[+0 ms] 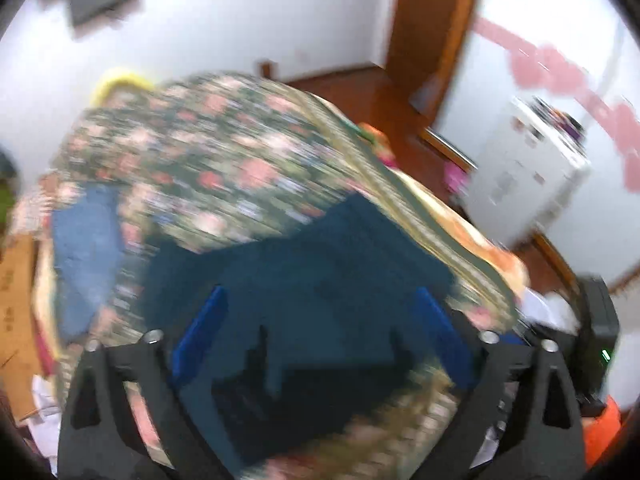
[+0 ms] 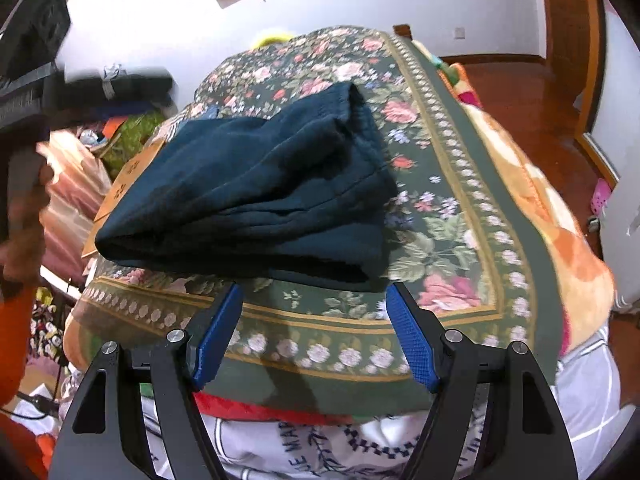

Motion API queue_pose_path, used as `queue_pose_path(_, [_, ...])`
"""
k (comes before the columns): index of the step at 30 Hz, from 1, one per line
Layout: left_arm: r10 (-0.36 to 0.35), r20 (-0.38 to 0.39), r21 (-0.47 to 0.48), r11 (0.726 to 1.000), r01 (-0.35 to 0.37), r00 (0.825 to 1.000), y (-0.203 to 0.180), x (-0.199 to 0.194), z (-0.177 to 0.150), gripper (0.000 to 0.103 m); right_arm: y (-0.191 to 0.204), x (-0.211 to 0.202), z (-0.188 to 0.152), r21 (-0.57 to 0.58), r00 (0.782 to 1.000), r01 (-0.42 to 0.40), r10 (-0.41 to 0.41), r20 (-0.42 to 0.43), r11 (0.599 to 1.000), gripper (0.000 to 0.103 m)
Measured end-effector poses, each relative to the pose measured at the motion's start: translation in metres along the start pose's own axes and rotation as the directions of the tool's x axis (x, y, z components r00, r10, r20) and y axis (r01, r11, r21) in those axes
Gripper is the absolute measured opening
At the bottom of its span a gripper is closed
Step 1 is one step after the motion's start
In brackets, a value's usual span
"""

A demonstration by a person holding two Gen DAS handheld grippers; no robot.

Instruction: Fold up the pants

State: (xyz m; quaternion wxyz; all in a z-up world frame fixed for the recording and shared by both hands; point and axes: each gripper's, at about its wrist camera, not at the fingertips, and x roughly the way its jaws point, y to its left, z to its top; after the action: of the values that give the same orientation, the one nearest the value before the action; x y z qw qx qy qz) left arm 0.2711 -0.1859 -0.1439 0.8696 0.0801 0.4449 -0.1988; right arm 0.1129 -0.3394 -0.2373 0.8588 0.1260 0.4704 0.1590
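Observation:
Dark teal pants point(image 2: 256, 196) lie folded in a thick bundle on a floral green bedspread point(image 2: 452, 216). My right gripper point(image 2: 314, 292) is open and empty, just short of the bundle's near edge, above the bedspread's border. In the blurred left wrist view, my left gripper point(image 1: 320, 292) is open with its blue pads wide apart, right over the teal pants point(image 1: 304, 264). It holds nothing. The bedspread point(image 1: 208, 152) stretches away behind the pants.
A blue garment point(image 1: 84, 256) lies on the bed's left part. A cardboard box point(image 2: 132, 176) sits beside the pants. A white cabinet point(image 1: 524, 176), wooden floor point(image 1: 372, 96) and door frame point(image 1: 432, 32) are to the right. Clutter point(image 2: 124, 132) is piled left of the bed.

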Motion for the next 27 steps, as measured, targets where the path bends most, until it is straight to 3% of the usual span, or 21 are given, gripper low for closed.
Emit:
queue_pose_path(4, [0.121,-0.021,-0.095,0.988,-0.123,0.992,0.067,0.024,0.021,0.098,0.012,0.015,0.004,-0.019,0.999,-0.018,0.018,-0.027,1.0,0.071])
queue_pose_path(8, [0.242,-0.084,-0.113,0.962,-0.25,0.967,0.122,0.066,0.032,0.098,0.028,0.025,0.008,-0.049,0.998,-0.043,0.04,-0.049,0.998,0.071])
queue_pose_path(12, [0.324,-0.19,-0.088,0.935,-0.345,0.927,0.158,0.123,0.029,0.098,0.04,0.043,0.017,-0.076,0.997,-0.033,0.027,-0.076,0.997,0.074])
queue_pose_path(13, [0.349,-0.227,-0.069,0.925,-0.372,0.909,0.165,0.139,0.023,0.098,0.042,0.048,0.021,-0.083,0.996,-0.028,0.021,-0.086,0.996,0.074])
queue_pose_path(15, [0.369,-0.259,-0.013,0.923,-0.386,0.893,0.168,0.159,0.013,0.098,0.043,0.055,0.029,-0.09,0.995,-0.023,0.014,-0.095,0.996,0.074])
queue_pose_path(17, [0.387,-0.226,0.061,0.922,-0.383,0.894,0.167,0.165,0.001,0.098,0.044,0.061,0.038,-0.096,0.995,-0.029,0.019,-0.099,0.995,0.074])
queue_pose_path(20, [0.399,-0.161,0.097,0.916,-0.388,0.902,0.172,0.153,-0.01,0.098,0.042,0.069,0.051,-0.114,0.996,-0.011,0.0,-0.093,0.993,0.074])
queue_pose_path(23, [0.388,-0.155,0.078,0.922,-0.38,0.909,0.191,0.142,-0.024,0.098,0.037,0.081,0.068,-0.13,0.996,0.011,-0.023,-0.09,0.991,0.074])
queue_pose_path(27, [0.35,-0.207,0.005,0.934,-0.357,0.913,0.219,0.122,-0.046,0.099,0.037,0.097,0.096,-0.139,0.998,0.006,-0.015,-0.066,0.99,0.074])
